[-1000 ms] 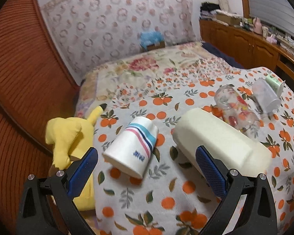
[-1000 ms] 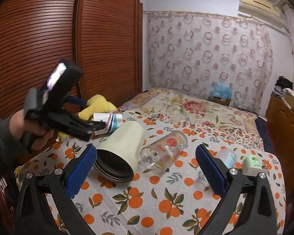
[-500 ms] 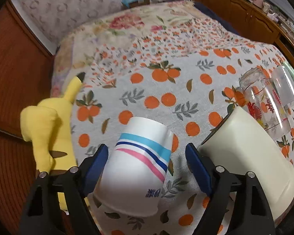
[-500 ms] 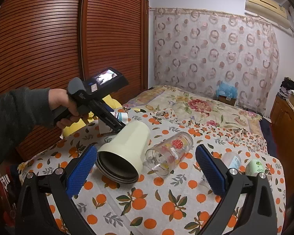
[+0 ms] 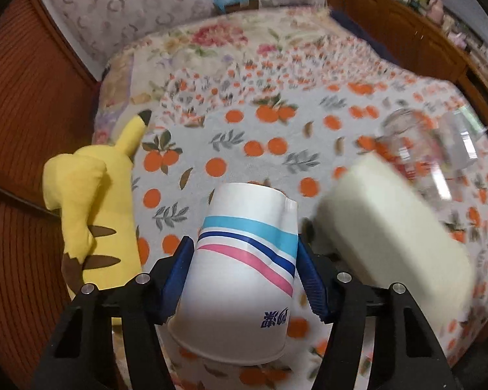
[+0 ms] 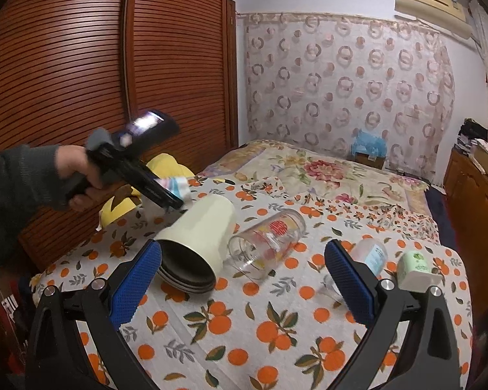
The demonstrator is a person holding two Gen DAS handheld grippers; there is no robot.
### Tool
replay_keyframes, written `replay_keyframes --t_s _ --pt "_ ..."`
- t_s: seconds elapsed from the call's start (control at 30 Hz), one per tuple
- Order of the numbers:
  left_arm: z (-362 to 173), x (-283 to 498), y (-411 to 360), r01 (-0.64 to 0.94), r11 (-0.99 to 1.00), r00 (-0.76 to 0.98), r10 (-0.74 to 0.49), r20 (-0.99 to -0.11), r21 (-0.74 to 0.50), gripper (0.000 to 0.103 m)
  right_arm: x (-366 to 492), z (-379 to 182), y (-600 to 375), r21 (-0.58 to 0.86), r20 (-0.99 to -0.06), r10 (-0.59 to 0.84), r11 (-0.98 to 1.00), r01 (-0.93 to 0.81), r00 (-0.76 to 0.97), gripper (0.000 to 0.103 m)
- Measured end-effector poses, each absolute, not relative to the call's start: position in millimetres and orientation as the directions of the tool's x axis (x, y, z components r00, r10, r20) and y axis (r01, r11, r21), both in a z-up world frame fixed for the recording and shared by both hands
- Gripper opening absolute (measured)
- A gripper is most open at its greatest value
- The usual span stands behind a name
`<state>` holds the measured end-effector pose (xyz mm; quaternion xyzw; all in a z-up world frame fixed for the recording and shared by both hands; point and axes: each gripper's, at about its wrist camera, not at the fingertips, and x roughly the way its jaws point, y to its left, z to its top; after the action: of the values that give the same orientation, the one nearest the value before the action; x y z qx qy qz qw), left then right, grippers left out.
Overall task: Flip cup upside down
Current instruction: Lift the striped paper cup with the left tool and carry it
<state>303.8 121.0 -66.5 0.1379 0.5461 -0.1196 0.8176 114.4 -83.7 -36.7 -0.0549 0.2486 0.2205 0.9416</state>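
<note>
A white paper cup with blue and pink stripes lies tilted between the blue pads of my left gripper, which is shut on its sides, its base toward the camera. In the right wrist view the left gripper holds the paper cup a little above the cloth. My right gripper is open and empty, above the near part of the table.
A cream tumbler lies on its side beside a clear printed glass. A yellow plush toy sits at the left table edge. A small plastic cup and green-capped bottle are at right. Orange-print tablecloth covers the table.
My left gripper closed in around the striped paper cup and shut on it, lifting it slightly. My right gripper stayed open and nearly still.
</note>
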Motion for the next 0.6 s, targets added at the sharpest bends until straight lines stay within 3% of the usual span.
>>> replay_keyframes --t_s 0.27,0.6 --pt "-3 221 55 0.435 0.9 0.467 -0.213 -0.858 0.013 0.06 83 -29 -126 0.003 -0.479 0.341 0.922 -0.387 0.809 0.101" --pt "-36 170 -66 0.496 0.852 0.409 -0.4 -0.82 -0.168 0.061 38 -39 -201 -0.001 -0.499 0.244 0.96 -0.282 0.831 0.101"
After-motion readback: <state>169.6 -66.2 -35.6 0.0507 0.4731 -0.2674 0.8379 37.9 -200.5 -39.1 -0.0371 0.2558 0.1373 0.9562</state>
